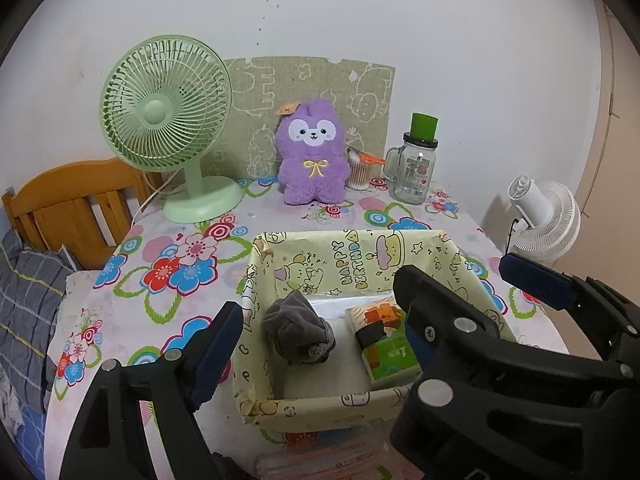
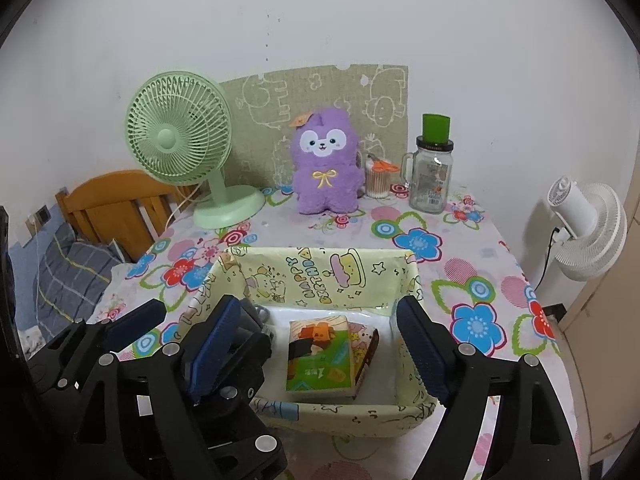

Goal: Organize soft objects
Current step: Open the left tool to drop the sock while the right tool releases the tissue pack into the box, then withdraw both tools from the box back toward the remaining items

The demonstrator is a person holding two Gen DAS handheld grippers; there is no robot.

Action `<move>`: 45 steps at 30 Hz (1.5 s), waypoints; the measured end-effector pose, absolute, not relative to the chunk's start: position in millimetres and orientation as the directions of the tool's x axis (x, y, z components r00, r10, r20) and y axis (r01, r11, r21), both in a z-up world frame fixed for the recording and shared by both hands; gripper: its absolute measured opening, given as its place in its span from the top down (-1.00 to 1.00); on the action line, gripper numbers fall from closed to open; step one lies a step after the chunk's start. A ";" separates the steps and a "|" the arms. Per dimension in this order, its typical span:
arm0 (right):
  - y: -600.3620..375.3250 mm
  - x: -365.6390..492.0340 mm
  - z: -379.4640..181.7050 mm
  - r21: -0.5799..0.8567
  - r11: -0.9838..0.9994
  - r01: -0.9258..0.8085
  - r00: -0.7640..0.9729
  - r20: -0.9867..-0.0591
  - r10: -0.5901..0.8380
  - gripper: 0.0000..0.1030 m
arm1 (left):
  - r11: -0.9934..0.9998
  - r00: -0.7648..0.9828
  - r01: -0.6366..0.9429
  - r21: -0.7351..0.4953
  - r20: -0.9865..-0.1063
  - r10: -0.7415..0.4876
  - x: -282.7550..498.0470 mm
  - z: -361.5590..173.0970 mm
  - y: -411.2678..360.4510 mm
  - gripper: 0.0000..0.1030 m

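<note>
A yellow paper-lined box (image 1: 352,242) (image 2: 320,254) stands on the floral table. Inside it a bunched grey sock (image 1: 298,330) lies on the left and a green-and-orange tissue pack (image 1: 384,344) (image 2: 320,356) on the right, resting on a second cartoon-print pack (image 2: 366,344). My left gripper (image 1: 316,340) is open over the sock, pads clear of it. My right gripper (image 2: 320,352) is open astride the tissue pack without touching it. One of the right gripper's fingers (image 1: 536,280) shows beside the box. A purple plush toy (image 1: 312,156) (image 2: 324,164) sits upright at the back.
A green desk fan (image 1: 164,104) stands back left. A glass jar with a green lid (image 1: 414,168) and a cotton-swab tub with orange scissors (image 1: 360,170) stand back right. A white fan (image 1: 544,220) is beyond the right edge, a wooden headboard (image 1: 68,200) to the left.
</note>
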State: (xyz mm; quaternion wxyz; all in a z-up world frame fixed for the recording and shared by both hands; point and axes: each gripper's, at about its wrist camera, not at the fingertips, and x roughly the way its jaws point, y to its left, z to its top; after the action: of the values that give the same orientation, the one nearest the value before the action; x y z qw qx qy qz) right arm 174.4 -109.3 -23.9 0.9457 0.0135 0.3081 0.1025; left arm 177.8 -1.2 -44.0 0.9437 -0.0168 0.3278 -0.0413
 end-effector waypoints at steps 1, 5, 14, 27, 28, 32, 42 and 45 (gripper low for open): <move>-109.5 172.7 -22.7 0.088 0.978 -0.187 0.791 -0.577 0.203 -0.61 | 0.996 0.784 0.067 -0.058 -0.615 -0.088 175.9 -42.8 -1.4 -0.65; -109.5 163.4 -17.2 0.087 0.979 -0.187 0.799 -0.566 0.203 -0.61 | 0.996 0.795 0.068 -0.056 -0.600 -0.088 166.7 -37.1 -1.8 -0.65; -111.3 137.5 -3.5 0.079 0.979 -0.187 0.818 -0.540 0.200 -0.62 | 0.996 0.815 0.071 -0.058 -0.572 -0.091 143.7 -24.0 -3.1 -0.69; -115.4 100.5 16.9 0.070 0.980 -0.185 0.849 -0.492 0.195 -0.62 | 0.996 0.849 0.078 -0.050 -0.520 -0.093 110.3 -3.5 -5.5 -0.71; -116.0 97.4 18.2 0.070 0.981 -0.183 0.851 -0.488 0.193 -0.62 | 0.996 0.851 0.078 -0.049 -0.517 -0.092 107.7 -2.1 -6.0 -0.71; -117.8 87.3 21.7 0.068 0.981 -0.181 0.857 -0.478 0.191 -0.62 | 0.996 0.856 0.080 -0.047 -0.508 -0.092 98.4 2.6 -7.5 -0.72; -120.3 63.8 29.1 0.065 0.982 -0.177 0.873 -0.451 0.187 -0.69 | 0.995 0.869 0.087 -0.044 -0.486 -0.097 74.4 10.5 -10.9 -0.75; -121.3 57.2 30.3 0.062 0.983 -0.175 0.876 -0.445 0.184 -0.71 | 0.995 0.872 0.088 -0.041 -0.479 -0.097 67.9 12.3 -12.2 -0.78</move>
State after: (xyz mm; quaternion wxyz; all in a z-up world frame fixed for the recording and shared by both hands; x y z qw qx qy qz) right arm 57.2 -121.3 30.3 0.9686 0.0100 0.2306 0.0928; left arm 67.9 -12.2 12.3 0.9675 -0.0089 0.2482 -0.0478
